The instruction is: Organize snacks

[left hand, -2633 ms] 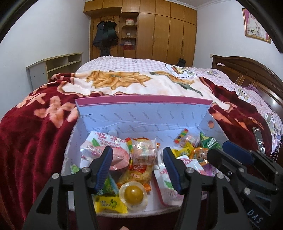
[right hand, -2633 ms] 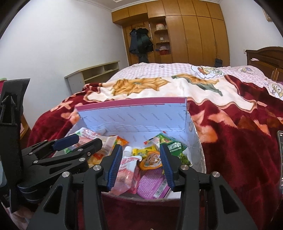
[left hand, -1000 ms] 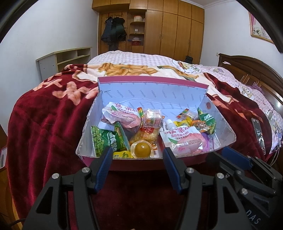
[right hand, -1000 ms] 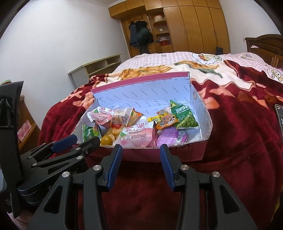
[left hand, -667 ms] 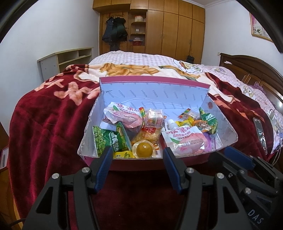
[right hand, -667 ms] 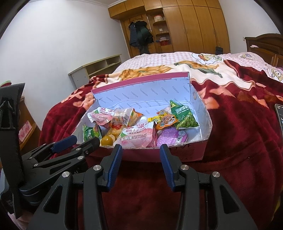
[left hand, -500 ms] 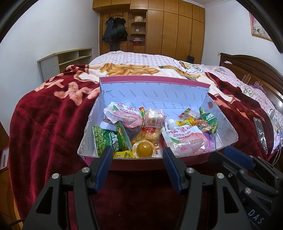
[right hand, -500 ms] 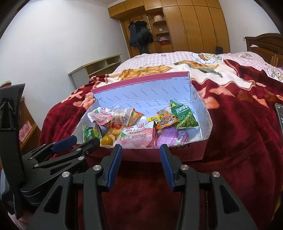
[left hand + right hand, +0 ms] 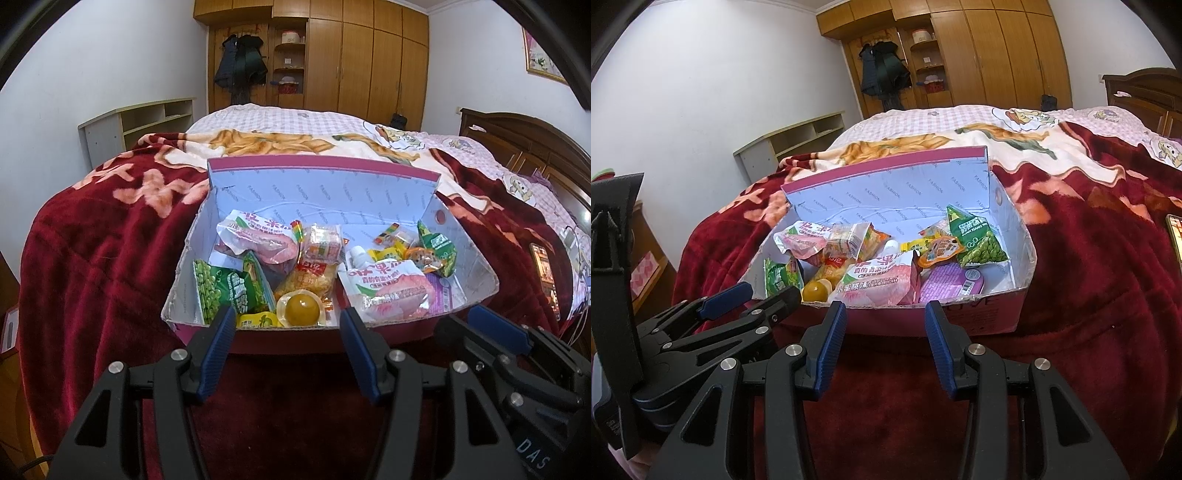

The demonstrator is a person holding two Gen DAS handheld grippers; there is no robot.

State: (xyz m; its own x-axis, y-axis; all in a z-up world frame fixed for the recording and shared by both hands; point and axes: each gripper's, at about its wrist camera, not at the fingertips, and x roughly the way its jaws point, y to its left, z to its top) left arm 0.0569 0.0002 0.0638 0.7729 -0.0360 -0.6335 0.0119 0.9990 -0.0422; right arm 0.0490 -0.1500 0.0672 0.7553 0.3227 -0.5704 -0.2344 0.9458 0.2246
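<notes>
An open cardboard box (image 9: pixel 476 266) (image 9: pixel 1019 243), pink outside and pale inside, rests on the bed with several snack packs in it. Among them are a green pea bag (image 9: pixel 221 291) (image 9: pixel 979 240), a pink pouch (image 9: pixel 388 291) (image 9: pixel 879 282), a round yellow jelly cup (image 9: pixel 303 308) (image 9: pixel 814 290) and a purple pack (image 9: pixel 951 284). My left gripper (image 9: pixel 288 343) hangs open just short of the box's near wall, nothing between its blue pads. To its right, my right gripper (image 9: pixel 884 336) is open too, equally short of the box and empty.
The box sits on a dark red flowered blanket (image 9: pixel 92 240) (image 9: pixel 1108 277) over the bed. A phone (image 9: pixel 543 273) lies on the blanket at the right. A low shelf unit (image 9: pixel 140 125) stands by the left wall; wooden wardrobes (image 9: pixel 369 59) and a headboard (image 9: pixel 524 140) are behind.
Both grippers have drawn back from over the box to a spot in front of its near wall, so the whole box shows. Over the last second nothing has moved.
</notes>
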